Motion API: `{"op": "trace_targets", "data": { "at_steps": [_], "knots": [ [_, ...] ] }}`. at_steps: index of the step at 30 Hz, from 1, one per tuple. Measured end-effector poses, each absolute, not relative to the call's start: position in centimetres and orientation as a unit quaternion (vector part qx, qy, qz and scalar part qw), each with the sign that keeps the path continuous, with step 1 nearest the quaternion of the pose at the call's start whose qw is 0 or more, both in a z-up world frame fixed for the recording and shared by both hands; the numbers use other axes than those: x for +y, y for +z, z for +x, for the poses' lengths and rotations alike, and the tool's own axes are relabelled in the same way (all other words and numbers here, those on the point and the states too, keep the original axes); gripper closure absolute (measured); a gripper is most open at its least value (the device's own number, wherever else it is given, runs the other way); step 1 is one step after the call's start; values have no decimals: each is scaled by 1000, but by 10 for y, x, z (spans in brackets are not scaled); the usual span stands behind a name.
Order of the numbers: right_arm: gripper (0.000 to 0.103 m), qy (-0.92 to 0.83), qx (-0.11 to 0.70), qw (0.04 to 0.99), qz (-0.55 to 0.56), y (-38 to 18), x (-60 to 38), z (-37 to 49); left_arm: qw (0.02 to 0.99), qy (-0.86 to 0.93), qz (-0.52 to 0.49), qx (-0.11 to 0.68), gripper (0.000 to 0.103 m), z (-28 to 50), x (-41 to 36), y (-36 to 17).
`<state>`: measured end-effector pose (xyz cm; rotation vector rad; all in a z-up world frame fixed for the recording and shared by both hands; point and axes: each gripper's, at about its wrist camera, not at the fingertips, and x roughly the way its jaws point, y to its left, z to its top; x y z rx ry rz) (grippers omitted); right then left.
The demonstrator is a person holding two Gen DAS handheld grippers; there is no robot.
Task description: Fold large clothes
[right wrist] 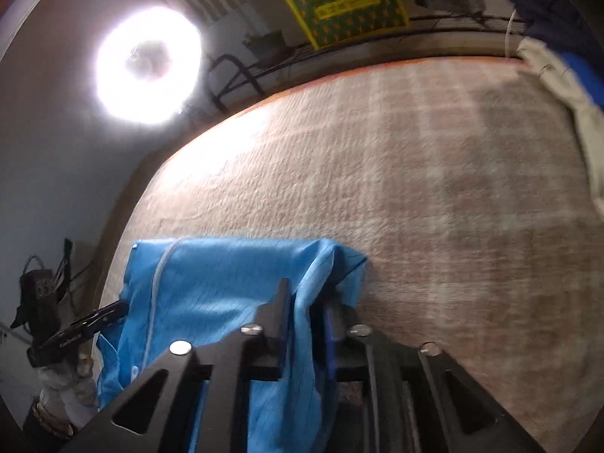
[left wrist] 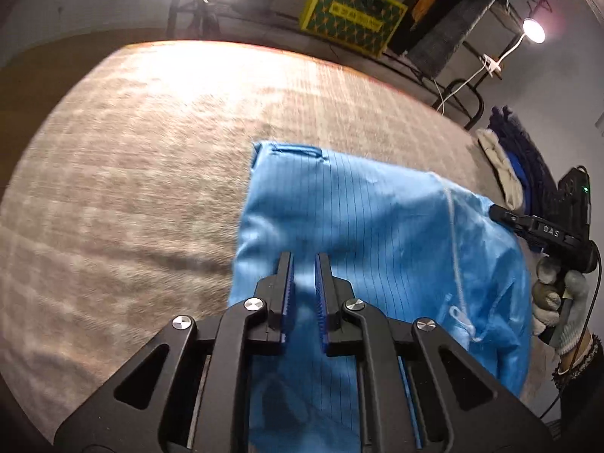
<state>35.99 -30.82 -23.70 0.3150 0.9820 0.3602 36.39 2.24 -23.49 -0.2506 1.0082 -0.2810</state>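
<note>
Fold in progress: left claw (left wrist: 304,260) & right claw (right wrist: 302,294) both clamping blue garment (left wrist: 377,226) over bench (left wrist: 132,151) near edge, needing even lay-down next.

We logged two black grippers (left wrist: 304,264) with blue ribbed pads, silver screws, "DAS" lettering, grey knit gloves (left wrist: 558,302) and beaded bracelets.

Blue pinstriped garment (left wrist: 377,226), beige checked cloth (left wrist: 151,151)
</note>
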Motion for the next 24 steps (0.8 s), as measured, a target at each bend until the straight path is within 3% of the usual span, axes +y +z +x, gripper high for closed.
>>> {"op": "trace_targets", "data": {
  "at_steps": [7,14,21,24],
  "knots": [
    [79,217,427,876,59,-185,-285,294,864,-157,-140,457,94,355,33,-207],
    [79,247,486,838,22,-220,-264,263,850,-169,-143,478,93,351,21,-209],
    [79,254,523,814,0,-236,-265,249,813,-143,-156,542,92,321,52,-260],
    [72,277,519,808,30,-221,-282,235,825,-139,-166,523,91,309,70,-242]
  ]
}}
